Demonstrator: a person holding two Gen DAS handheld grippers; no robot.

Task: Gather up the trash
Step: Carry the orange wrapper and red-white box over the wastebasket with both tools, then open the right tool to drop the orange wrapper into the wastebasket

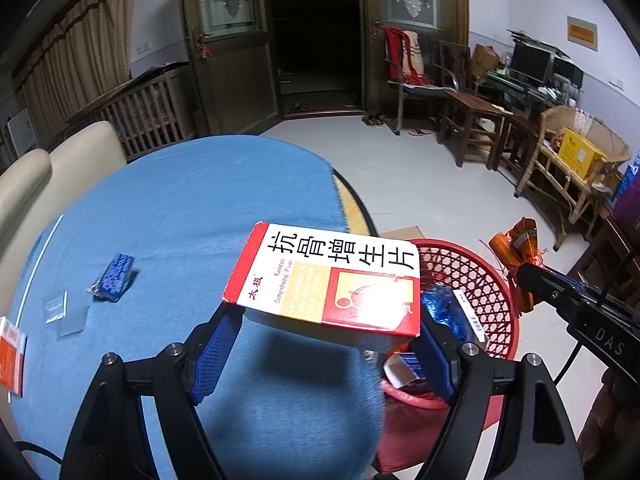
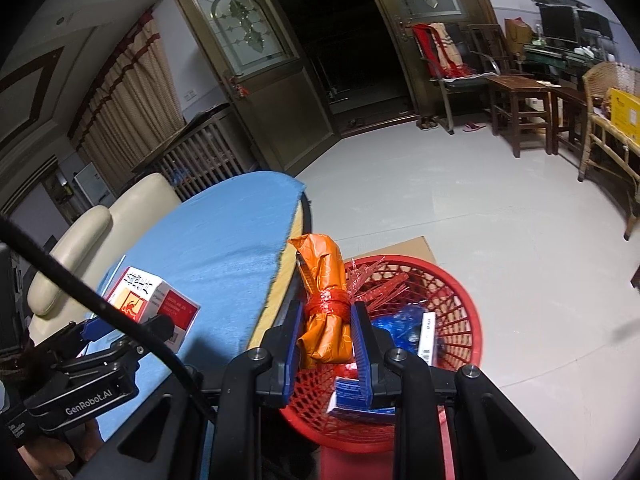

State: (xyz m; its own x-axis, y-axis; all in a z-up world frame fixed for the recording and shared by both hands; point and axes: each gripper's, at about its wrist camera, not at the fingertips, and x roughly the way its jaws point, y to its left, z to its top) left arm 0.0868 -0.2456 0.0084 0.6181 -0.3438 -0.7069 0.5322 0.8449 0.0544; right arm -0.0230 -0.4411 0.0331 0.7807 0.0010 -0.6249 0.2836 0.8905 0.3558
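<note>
My left gripper (image 1: 328, 320) is shut on a red, white and yellow medicine box (image 1: 328, 280) and holds it above the blue-clothed table's (image 1: 180, 208) right edge, beside the red mesh basket (image 1: 480, 280). My right gripper (image 2: 326, 316) is shut on an orange plastic wrapper bundle (image 2: 324, 300) tied with red string, held over the basket's (image 2: 460, 320) left rim. The basket holds blue wrappers (image 2: 404, 324) and small boxes. On the table lie a blue blister pack (image 1: 114, 278), clear plastic pieces (image 1: 64, 312) and an orange-red packet (image 1: 12, 354).
Beige chairs (image 1: 48, 168) stand at the table's far left. Flattened cardboard (image 2: 400, 248) lies on the grey floor behind the basket. Wooden chairs and stools (image 1: 472, 120), a wicker bench (image 1: 568, 176) and an open dark doorway (image 1: 316, 40) stand further back.
</note>
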